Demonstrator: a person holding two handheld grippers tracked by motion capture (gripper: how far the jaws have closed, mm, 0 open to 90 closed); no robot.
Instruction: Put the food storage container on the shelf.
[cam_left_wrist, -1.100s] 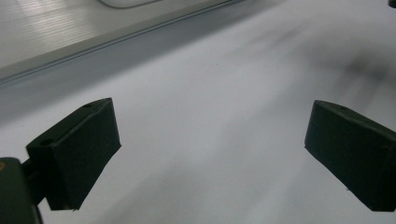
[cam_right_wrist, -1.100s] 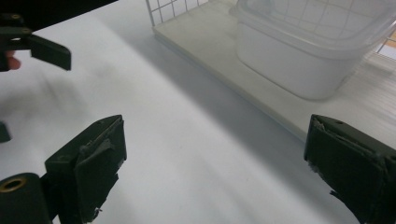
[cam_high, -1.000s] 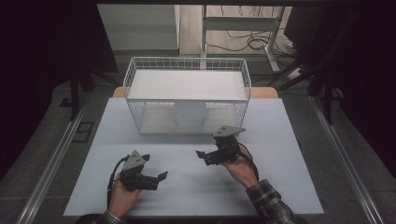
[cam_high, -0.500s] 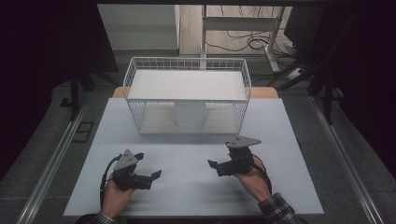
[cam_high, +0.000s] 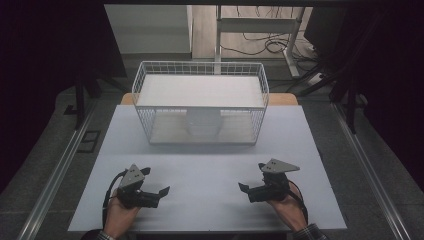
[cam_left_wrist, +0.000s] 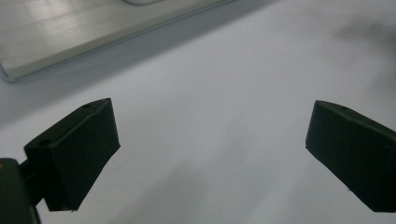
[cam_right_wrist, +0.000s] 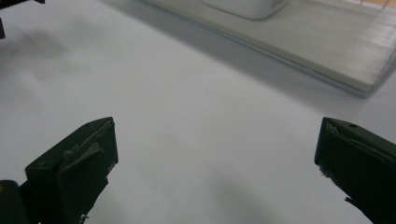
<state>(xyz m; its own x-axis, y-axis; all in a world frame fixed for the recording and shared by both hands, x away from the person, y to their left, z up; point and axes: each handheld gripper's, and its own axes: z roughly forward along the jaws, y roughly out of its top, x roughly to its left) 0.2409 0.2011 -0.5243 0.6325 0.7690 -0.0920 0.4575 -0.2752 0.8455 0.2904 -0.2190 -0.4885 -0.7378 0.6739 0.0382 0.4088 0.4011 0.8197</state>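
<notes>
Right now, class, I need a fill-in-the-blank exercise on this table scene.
1. The white object sits inside the wire ____.
2. The left gripper has its jaws ____.
3. Both grippers rest at the table's ____ edge, on the person's side.
4. The right gripper holds ____.

Missing words: basket; open; near; nothing

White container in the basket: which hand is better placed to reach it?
Right, narrowly. The right tool is open and sits slightly nearer the white container; the left tool, also open, lies farther back.

Two black tools (cam_high: 150, 195) (cam_high: 255, 190) — grey three-cornered top plates, black cables, plaid right cuff (cam_high: 310, 232).
</notes>
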